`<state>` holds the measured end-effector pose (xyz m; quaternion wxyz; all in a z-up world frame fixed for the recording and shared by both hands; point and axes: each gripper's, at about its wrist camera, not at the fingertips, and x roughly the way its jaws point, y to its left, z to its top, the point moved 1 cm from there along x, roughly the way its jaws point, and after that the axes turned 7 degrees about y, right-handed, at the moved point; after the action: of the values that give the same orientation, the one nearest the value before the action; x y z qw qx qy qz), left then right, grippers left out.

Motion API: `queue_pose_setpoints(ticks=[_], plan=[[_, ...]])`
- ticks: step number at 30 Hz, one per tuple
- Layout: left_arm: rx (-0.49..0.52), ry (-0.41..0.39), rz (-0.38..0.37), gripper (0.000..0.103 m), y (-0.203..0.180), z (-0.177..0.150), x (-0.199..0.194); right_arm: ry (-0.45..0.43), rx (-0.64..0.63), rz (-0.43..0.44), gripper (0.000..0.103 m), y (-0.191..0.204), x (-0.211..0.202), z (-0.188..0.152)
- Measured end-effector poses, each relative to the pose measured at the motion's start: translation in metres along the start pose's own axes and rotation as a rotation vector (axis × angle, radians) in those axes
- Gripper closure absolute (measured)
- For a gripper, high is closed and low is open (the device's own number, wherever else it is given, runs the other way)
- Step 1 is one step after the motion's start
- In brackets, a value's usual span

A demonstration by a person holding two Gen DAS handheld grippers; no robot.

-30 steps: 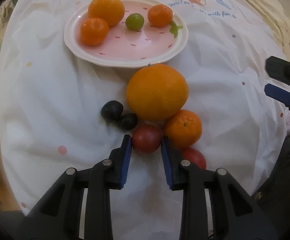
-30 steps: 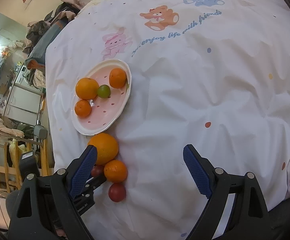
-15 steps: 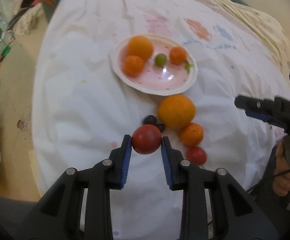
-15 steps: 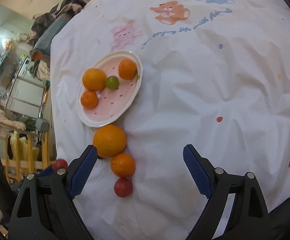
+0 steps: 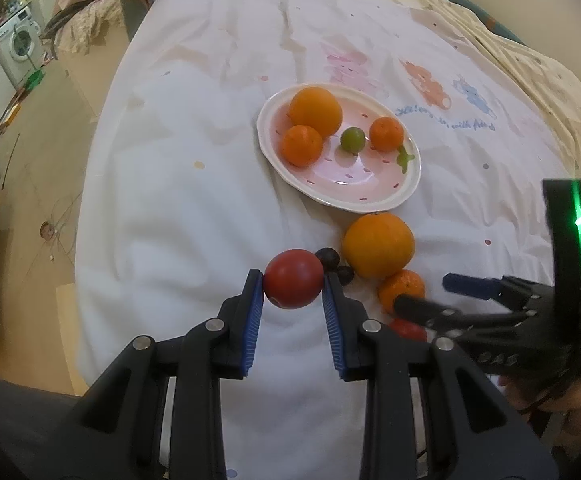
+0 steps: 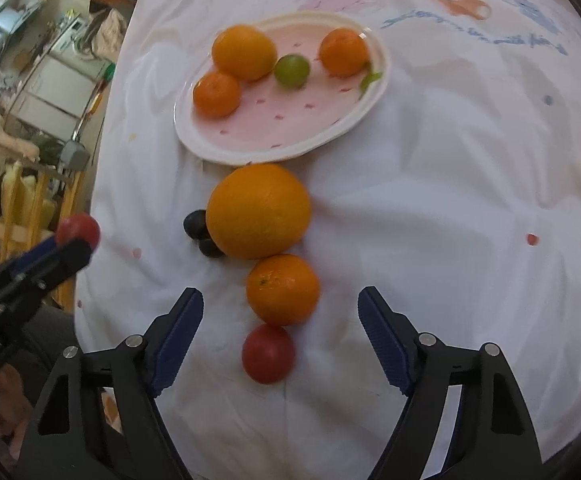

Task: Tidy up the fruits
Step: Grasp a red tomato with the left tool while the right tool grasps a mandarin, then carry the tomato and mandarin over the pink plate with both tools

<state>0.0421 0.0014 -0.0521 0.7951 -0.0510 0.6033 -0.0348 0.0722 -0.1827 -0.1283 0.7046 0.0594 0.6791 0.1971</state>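
Already, in the left wrist view, the left hand-held gripper [image 5: 293, 292] had lifted a red tomato [image 5: 293, 279] clear of the bedsheet [image 5: 194, 208], clamped, bound probably for the pink plate [image 5: 370, 184]. From the right wrist view, the right hand-held gripper [image 6: 280, 316], jaws wide yet narrowing, empty, had dropped over the mandarin [image 6: 283, 289] and second tomato [image 6: 268, 353].

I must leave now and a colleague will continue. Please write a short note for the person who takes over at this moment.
Left tool: shut on a red fruit, lifted off the cloth.
Right tool: open, jaws just closing, over the small orange and the second red fruit; nothing gripped.
Done: three oranges and a green fruit are on the pink plate.
Left: held fruit, big orange, small orange, second red fruit, two dark fruits on the cloth.
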Motion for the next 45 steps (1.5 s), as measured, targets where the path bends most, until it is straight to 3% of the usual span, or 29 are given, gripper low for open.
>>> queue_pose_setpoints(ticks=[6, 12, 30, 37, 41, 45], plan=[[-0.018, 0.016, -0.006, 0.077, 0.004, 0.001, 0.004, 0.016, -0.038, -0.107, 0.031, 0.005, 0.017, 0.001], [-0.016, 0.014, -0.003, 0.077, 0.003, 0.001, 0.004, 0.025, -0.051, -0.069, 0.058, 0.005, 0.016, -0.002], [-0.003, -0.012, 0.071, 0.077, 0.004, -0.001, 0.010, -0.056, -0.014, 0.109, 0.059, -0.006, -0.027, -0.019], [0.008, -0.030, 0.087, 0.077, 0.002, -0.001, 0.010, -0.147, 0.005, 0.193, 0.059, -0.008, -0.055, -0.017], [-0.010, -0.025, 0.024, 0.077, 0.003, -0.001, 0.009, -0.229, 0.037, 0.204, 0.059, -0.014, -0.073, -0.013], [-0.004, -0.061, 0.053, 0.077, 0.002, 0.000, 0.002, -0.312, 0.066, 0.212, 0.059, -0.022, -0.091, -0.010]])
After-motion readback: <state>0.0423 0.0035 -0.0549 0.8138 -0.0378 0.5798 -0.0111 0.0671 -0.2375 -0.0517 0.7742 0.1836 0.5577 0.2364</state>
